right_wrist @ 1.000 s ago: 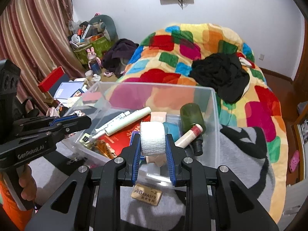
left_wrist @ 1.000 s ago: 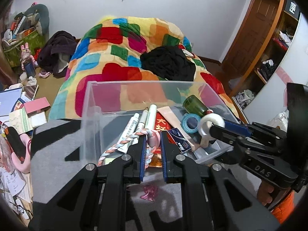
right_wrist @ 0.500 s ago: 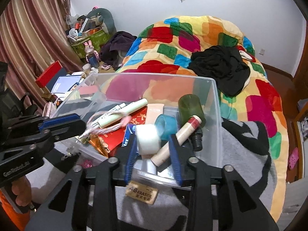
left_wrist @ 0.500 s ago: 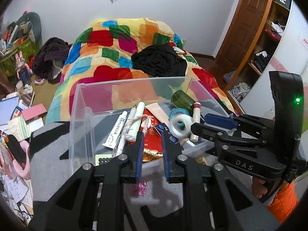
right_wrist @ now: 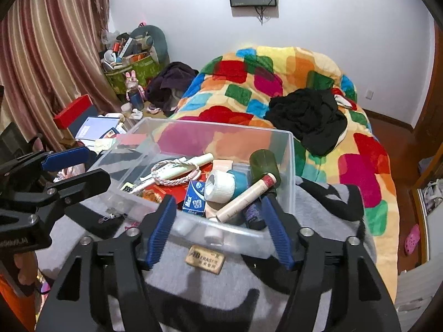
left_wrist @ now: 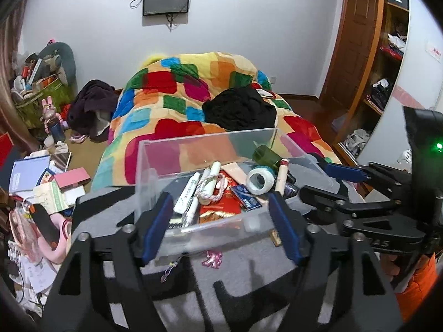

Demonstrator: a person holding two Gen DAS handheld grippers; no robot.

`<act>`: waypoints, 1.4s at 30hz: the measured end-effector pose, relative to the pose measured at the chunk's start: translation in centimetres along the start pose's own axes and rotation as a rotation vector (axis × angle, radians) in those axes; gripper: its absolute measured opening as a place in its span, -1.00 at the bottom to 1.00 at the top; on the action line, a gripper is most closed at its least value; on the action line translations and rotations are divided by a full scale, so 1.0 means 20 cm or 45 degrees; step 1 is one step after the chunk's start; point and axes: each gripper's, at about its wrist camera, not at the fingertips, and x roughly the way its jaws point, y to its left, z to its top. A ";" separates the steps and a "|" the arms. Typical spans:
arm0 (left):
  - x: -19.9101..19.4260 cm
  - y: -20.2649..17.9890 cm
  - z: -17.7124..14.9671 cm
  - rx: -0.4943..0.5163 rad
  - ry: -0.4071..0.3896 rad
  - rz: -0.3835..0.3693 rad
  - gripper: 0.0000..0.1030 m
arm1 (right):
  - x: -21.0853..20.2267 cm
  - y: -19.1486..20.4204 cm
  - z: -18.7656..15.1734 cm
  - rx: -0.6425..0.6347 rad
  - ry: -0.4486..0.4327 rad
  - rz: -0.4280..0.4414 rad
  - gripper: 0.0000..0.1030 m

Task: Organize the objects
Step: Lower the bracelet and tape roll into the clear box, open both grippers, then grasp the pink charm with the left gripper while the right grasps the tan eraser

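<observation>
The clear plastic box stands on a grey and black cloth at the near end of the bed, in front of the colourful patchwork quilt. Inside it, a white tape roll lies on its side near the middle, touching a teal tape roll behind it. A braided pink and white cord rests over white tubes toward the box's left wall. A dark green bottle sits by the right wall, with a cream tube with a red band leaning across in front of it. A blue Max packet lies on red paper at the near wall.

The left gripper hangs just outside the box's near wall, its jaws opening and nothing between them. The right gripper is likewise at the near wall, jaws opening and empty. An eraser lies on the cloth just below the box, and a small pink trinket lies on the cloth near the left gripper.
</observation>
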 end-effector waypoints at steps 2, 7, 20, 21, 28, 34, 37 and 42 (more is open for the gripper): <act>0.00 0.02 -0.02 -0.004 0.010 0.011 0.50 | -0.02 0.00 -0.03 0.002 0.004 0.003 0.25; 0.04 0.07 -0.13 -0.029 0.087 0.031 0.51 | -0.02 -0.01 -0.13 0.028 0.052 0.018 0.27; 0.19 0.10 -0.33 -0.032 0.274 -0.012 0.11 | 0.29 0.06 -0.25 0.045 0.297 -0.002 0.29; 0.21 0.09 -0.33 -0.021 0.287 -0.016 0.02 | 0.30 0.07 -0.26 0.037 0.297 -0.015 0.28; 0.30 0.04 -0.32 0.023 0.367 -0.008 -0.31 | 0.30 0.09 -0.28 0.006 0.295 -0.047 -0.18; 0.36 0.00 -0.32 0.060 0.400 0.019 -0.35 | 0.27 0.10 -0.29 0.001 0.271 -0.026 -0.23; 0.38 -0.01 -0.31 0.074 0.399 0.023 -0.37 | 0.25 0.10 -0.30 -0.005 0.261 -0.007 -0.23; 0.38 -0.02 -0.31 0.102 0.389 0.015 -0.58 | 0.21 0.12 -0.32 -0.012 0.238 0.031 -0.24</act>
